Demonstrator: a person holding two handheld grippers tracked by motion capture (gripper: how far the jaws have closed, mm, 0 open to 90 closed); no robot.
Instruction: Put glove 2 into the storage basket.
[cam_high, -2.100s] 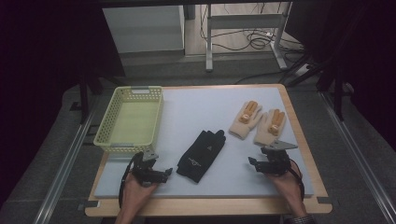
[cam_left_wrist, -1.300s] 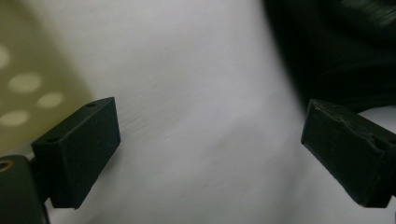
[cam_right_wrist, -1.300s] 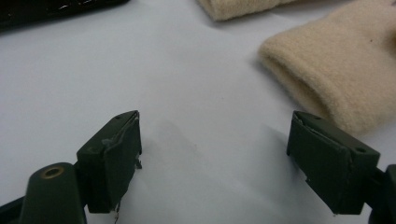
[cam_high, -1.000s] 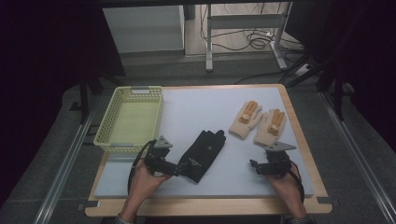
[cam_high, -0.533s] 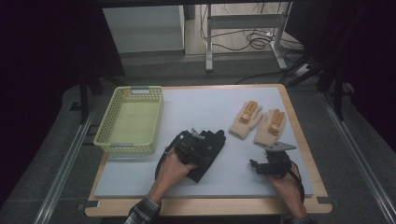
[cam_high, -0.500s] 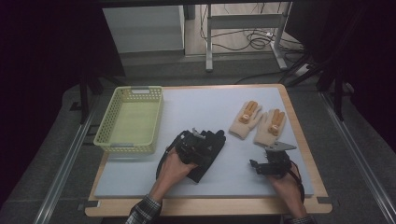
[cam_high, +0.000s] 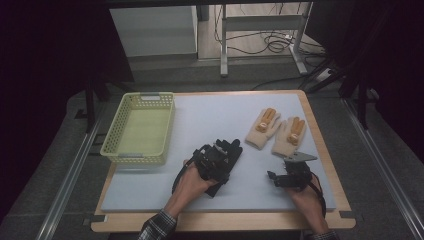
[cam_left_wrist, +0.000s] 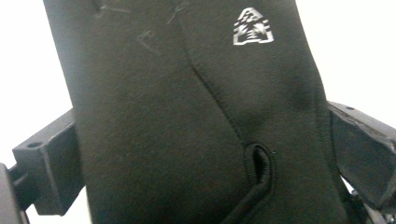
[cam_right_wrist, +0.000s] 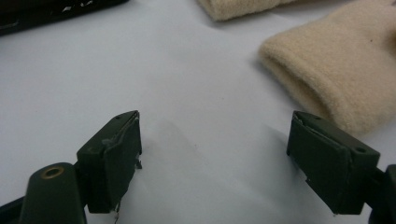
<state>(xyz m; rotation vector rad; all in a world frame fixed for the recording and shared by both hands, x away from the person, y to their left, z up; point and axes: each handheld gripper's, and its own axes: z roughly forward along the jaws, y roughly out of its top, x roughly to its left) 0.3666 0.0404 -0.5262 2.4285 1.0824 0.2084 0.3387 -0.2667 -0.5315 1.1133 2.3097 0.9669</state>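
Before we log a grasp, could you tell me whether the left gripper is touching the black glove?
Touching: in the left gripper view, the black glove lies between the left gripper's jaws, its edges against both.

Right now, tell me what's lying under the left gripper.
The black glove lies under the left gripper, between its open jaws, on the pale mat. The gripper covers the glove's middle, and the mat beneath is hidden.

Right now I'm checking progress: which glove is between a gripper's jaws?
The black glove, straddled by the left gripper; the two beige gloves lie untouched beyond the open right gripper.
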